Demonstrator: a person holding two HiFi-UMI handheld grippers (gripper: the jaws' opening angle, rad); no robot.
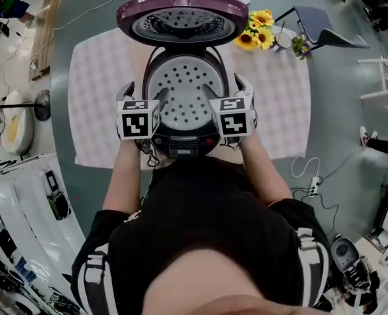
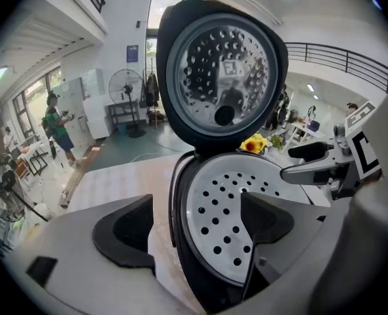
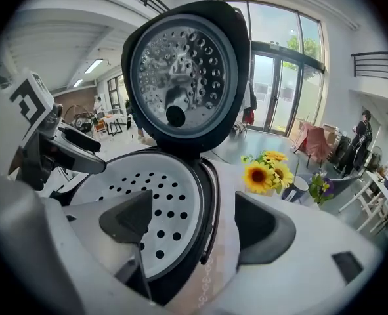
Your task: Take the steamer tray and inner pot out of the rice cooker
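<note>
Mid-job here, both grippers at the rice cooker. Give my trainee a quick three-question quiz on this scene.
1. True or false: the lid stands open.
2. The steamer tray is: A, seated in the cooker; B, lifted clear; C, tipped on edge.
3. Fill in: the fingers of the left gripper and the right gripper are ____.
Key: 1 true; 2 A; 3 apart.

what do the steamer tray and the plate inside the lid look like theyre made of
Steamer tray: probably plastic, possibly coated metal; flat pale grey, matte, no glare, neat round holes.
Inner lid plate: looks like polished metal; silvery, with bright mirror-like reflections across its dimpled, perforated face.
</note>
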